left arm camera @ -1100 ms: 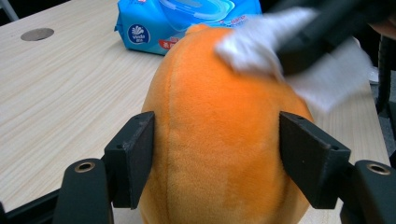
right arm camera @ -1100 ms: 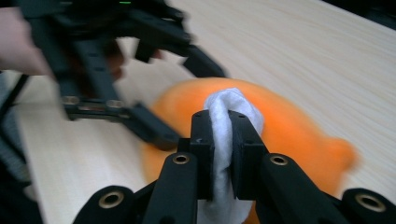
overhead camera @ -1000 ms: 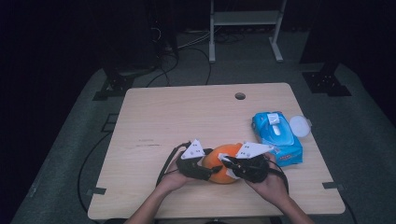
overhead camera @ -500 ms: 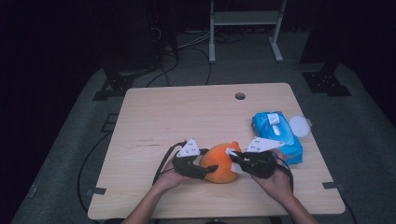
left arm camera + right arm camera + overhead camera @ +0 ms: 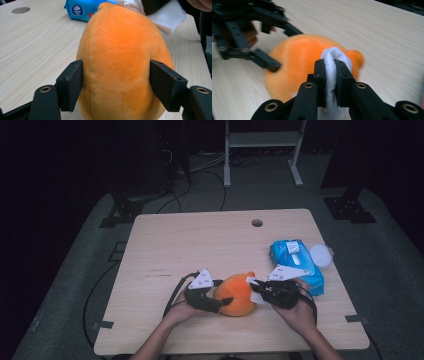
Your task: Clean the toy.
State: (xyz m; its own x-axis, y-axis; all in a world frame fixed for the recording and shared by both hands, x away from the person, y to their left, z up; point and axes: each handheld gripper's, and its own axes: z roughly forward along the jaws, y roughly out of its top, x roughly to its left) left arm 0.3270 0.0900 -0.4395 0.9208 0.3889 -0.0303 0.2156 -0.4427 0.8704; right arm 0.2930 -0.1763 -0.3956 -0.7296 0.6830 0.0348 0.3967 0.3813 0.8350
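Orange plush toy [image 5: 239, 293] lying on the wooden surface [image 5: 200, 245] near the front edge, between the two hands, long axis running roughly left to right with the small nub end toward the far right. Left gripper [image 5: 218, 301] clamped across the toy's rounded body, fingers [image 5: 70, 85] pressing into both flanks and denting the plush slightly. Right gripper [image 5: 255, 287] clenched tight on a folded white wipe [image 5: 332, 72], held at the toy's upper right side, the wipe touching or just grazing the orange fabric near the nub. So: toy pinned from the left, wipe meeting it from the right, directly opposite the steadying grip. Judged next: rubbing the wipe along the plush surface, away from the left fingers, with the left grip resisting the push. Risk of the soft toy rolling about its long axis under the stroke. Blue tissue pack [image 5: 295, 262] just beyond the right hand, with a white round lid [image 5: 320, 255] beside it
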